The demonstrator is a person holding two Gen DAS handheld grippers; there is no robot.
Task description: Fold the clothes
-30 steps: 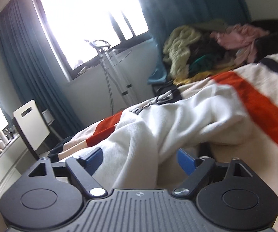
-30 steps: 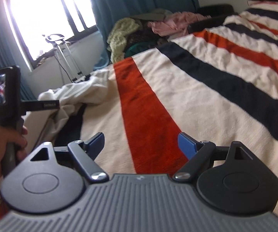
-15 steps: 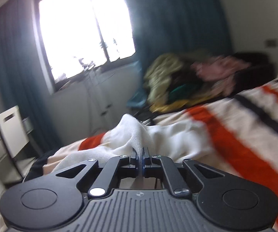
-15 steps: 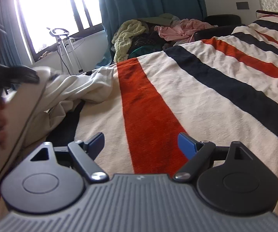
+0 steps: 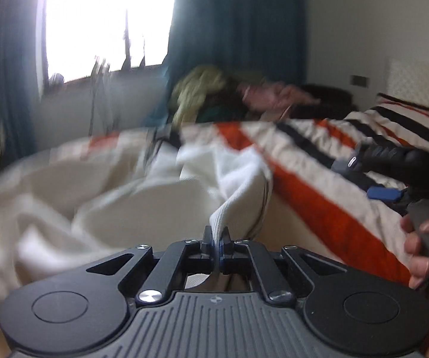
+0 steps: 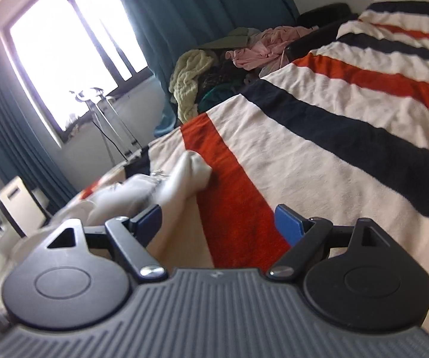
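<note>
Gripping claw: the left claw (image 5: 216, 246) is pinching a ribbed white edge of the white garment (image 5: 142, 197), jaws closed tight on the cloth, where a second ago they were standing wide apart around it.
Lifting: the pinched edge is rising off the bed as a taut ridge, and the left view is blurring, so I judge the garment is being pulled up and toward the near side.
Meaning for the task: with one edge now in hand, the garment is being dragged out of its heap; spreading it flat is probably the step in hand, and no fold is showing yet.
Waiting claw: the right claw (image 6: 218, 225) is standing wide open with nothing between its blue pads (image 6: 287, 223), hovering low over the striped bedspread (image 6: 333, 155); it has been open and unloaded through the last second.
Garment place: the bulk is lying bunched at the near left of the bed, one rounded white end (image 6: 195, 171) reaching onto the orange stripe (image 6: 229, 208).
Open room: the bedspread to the right and far side is lying bare, giving broad room for laying the garment out.
Edges: the bed's left edge is running close behind the heap, so cloth could be slipping off there.
Far side: a clothes pile (image 6: 229, 68) is sitting beyond the bed, below the teal curtain (image 6: 190, 6).
</note>
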